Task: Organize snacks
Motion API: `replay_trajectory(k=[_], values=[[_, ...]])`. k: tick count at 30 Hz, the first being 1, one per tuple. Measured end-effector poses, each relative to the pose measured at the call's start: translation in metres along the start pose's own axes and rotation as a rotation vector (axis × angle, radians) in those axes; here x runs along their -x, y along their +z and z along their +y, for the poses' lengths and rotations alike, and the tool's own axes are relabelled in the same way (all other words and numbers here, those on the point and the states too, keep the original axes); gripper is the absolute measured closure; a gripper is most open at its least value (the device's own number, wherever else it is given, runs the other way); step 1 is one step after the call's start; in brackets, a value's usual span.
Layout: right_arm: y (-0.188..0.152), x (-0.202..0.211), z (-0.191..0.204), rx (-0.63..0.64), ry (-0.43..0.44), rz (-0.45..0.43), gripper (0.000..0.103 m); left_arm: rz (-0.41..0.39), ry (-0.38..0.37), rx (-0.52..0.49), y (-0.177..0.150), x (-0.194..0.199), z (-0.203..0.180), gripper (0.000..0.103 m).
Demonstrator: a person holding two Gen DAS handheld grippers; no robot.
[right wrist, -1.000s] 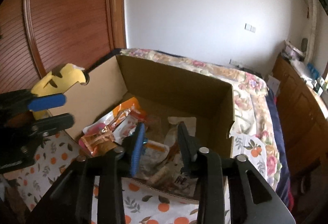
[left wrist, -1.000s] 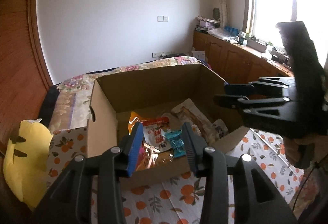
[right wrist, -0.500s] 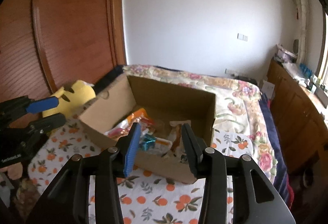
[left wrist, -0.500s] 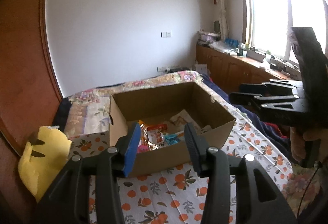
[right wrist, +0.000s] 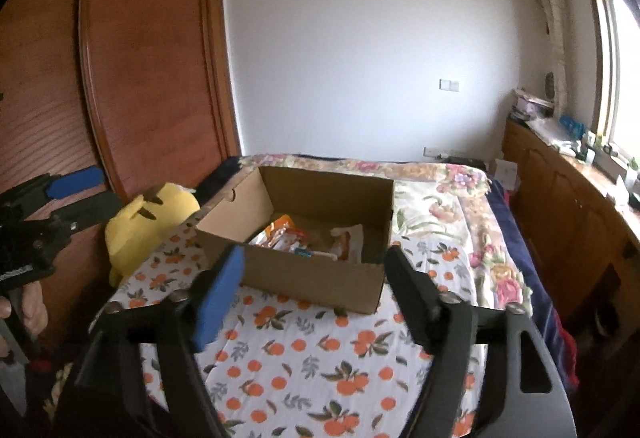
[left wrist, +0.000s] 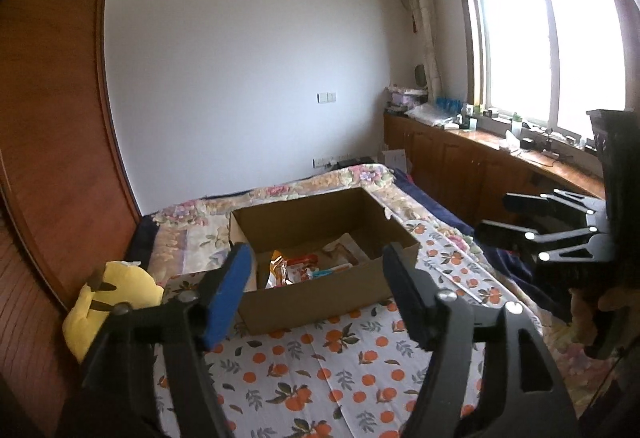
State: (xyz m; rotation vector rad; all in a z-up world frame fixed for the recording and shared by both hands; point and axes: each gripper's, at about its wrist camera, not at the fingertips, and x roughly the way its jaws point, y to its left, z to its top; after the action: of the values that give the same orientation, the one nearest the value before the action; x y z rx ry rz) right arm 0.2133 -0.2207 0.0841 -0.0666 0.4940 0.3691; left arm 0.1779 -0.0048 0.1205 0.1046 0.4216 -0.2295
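Observation:
An open cardboard box (left wrist: 316, 296) stands on a bed with an orange-print sheet; it also shows in the right wrist view (right wrist: 304, 274). Several snack packets (left wrist: 304, 268) lie inside it, also seen in the right wrist view (right wrist: 304, 242). My left gripper (left wrist: 318, 284) is open and empty, held back from the box's near side. My right gripper (right wrist: 312, 286) is open and empty, also back from the box. Each gripper shows in the other's view: the right one (left wrist: 520, 217) at the right edge, the left one (right wrist: 84, 189) at the left edge.
A yellow plush toy (left wrist: 112, 298) lies left of the box by a wooden wardrobe (right wrist: 132, 77). Wooden cabinets (left wrist: 480, 173) with clutter run under the window on the right. The orange-print sheet (right wrist: 304, 370) lies between me and the box.
Both grippers pulled back and up from inside the box, which now looks smaller and farther. Both sets of jaws opened wider.

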Motion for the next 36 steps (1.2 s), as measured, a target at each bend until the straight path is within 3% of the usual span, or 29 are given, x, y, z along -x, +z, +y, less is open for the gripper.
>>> replay_trajectory(k=[9, 19, 30, 36], values=[[-0.027, 0.045, 0.005, -0.007, 0.003, -0.053, 0.0, -0.039, 0.029, 0.002, -0.023, 0.048, -0.022, 0.011], [-0.058, 0.078, 0.024, -0.032, -0.008, -0.108, 0.0, -0.049, 0.079, 0.035, -0.062, 0.073, -0.036, 0.005], [-0.101, 0.084, 0.026, -0.069, -0.111, -0.125, 0.0, -0.048, 0.183, 0.013, -0.105, 0.085, -0.046, 0.005], [-0.122, 0.09, 0.036, -0.058, -0.139, -0.135, 0.0, -0.028, 0.172, 0.018, -0.119, 0.081, -0.05, 0.005]])
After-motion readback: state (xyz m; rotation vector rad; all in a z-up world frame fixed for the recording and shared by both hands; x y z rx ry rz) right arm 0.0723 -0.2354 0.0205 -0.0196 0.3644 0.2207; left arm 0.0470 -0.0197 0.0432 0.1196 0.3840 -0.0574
